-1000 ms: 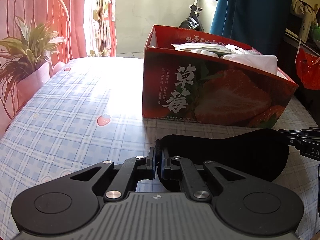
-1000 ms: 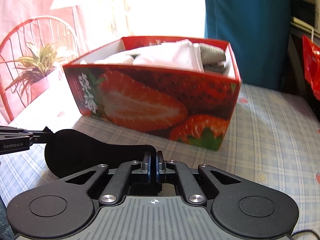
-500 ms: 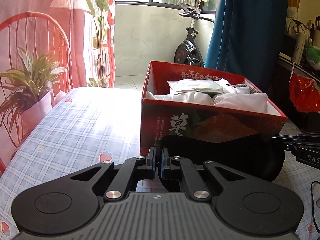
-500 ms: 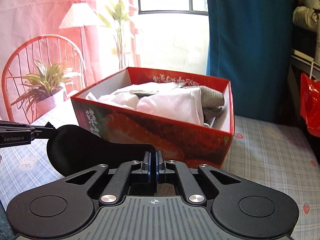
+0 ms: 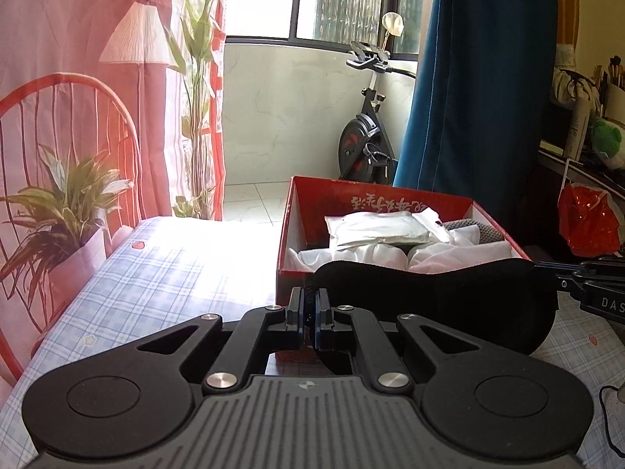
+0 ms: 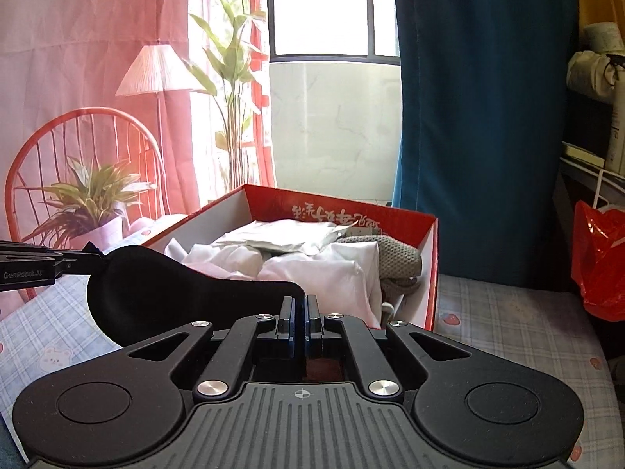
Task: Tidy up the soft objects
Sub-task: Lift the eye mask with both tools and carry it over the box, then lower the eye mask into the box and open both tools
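A black soft pad (image 5: pixel 437 305) hangs stretched between my two grippers, in front of the near rim of a red strawberry box (image 5: pixel 375 199). My left gripper (image 5: pixel 310 314) is shut on its left end. My right gripper (image 6: pixel 300 314) is shut on the other end of the black pad (image 6: pixel 168 293). In the right wrist view the left gripper's tip enters from the left edge, clamped on the pad's far corner. The box (image 6: pixel 351 211) holds white folded cloths (image 6: pixel 312 269), a white plastic packet (image 5: pixel 375 230) and a grey knitted piece (image 6: pixel 394 254).
The box stands on a table with a blue checked cloth (image 5: pixel 156 273). A potted plant (image 5: pixel 66 211) and a red wire chair (image 5: pixel 66 117) stand at the left. A red plastic bag (image 6: pixel 601 262) hangs at the right. Blue curtain (image 6: pixel 476 117) behind the box.
Both grippers have risen with the black pad, from table level in front of the box's side up to its rim. The box's contents now show from above.
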A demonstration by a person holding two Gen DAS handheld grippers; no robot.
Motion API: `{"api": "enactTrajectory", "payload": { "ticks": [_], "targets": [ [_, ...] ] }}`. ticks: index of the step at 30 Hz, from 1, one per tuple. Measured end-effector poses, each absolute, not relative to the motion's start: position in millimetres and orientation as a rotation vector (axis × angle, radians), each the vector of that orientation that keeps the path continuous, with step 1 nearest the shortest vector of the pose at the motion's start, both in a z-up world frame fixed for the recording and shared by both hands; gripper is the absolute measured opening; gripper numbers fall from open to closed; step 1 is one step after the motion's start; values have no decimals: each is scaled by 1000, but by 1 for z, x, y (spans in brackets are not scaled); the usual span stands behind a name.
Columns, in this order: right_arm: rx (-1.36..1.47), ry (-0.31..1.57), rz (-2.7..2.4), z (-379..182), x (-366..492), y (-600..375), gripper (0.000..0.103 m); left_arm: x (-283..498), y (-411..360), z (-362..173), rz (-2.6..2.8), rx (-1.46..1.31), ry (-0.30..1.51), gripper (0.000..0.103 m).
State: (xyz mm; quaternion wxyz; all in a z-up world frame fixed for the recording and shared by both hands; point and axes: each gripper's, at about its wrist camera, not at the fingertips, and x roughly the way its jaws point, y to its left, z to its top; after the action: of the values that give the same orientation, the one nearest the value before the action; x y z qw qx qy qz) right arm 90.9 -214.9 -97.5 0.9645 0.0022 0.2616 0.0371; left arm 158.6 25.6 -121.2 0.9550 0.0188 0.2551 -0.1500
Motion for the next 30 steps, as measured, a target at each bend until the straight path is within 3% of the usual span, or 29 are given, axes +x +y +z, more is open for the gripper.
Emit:
{"api": "enactTrajectory", "payload": {
  "ticks": [15, 30],
  "targets": [
    [-41, 421, 31, -61, 141, -227, 4, 211, 5, -90, -304, 23, 451, 6],
    [3, 548, -51, -100, 216, -242, 4, 277, -36, -128, -296, 115, 582, 6]
  ]
}}
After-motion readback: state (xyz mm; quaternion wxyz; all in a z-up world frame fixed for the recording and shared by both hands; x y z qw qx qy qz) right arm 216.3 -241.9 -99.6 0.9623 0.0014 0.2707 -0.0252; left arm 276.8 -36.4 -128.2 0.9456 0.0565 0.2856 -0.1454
